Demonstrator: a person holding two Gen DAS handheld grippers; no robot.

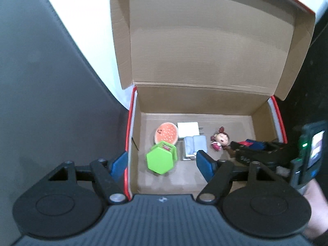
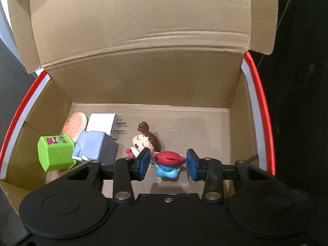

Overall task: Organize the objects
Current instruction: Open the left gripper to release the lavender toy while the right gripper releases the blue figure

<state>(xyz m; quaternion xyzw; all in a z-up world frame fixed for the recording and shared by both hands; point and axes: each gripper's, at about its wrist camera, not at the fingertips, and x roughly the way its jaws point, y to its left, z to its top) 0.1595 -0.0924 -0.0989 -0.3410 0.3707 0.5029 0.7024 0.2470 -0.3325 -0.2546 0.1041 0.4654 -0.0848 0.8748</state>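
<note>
My right gripper (image 2: 167, 162) is clamped on a small red-and-blue figurine (image 2: 168, 164), held over the floor of the cardboard box (image 2: 143, 78). My left gripper (image 1: 162, 162) hangs with its jaws apart and nothing between them, above the green hexagonal box (image 1: 161, 157). At eleven o'clock from the held toy lies a brown-haired doll (image 2: 146, 141); further toward nine sit a lilac block (image 2: 95, 149), white charger (image 2: 101, 123) and burger toy (image 2: 74, 126).

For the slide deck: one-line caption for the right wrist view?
Right gripper lowers a red-and-blue toy into the open cardboard box beside the doll figurine.
</note>
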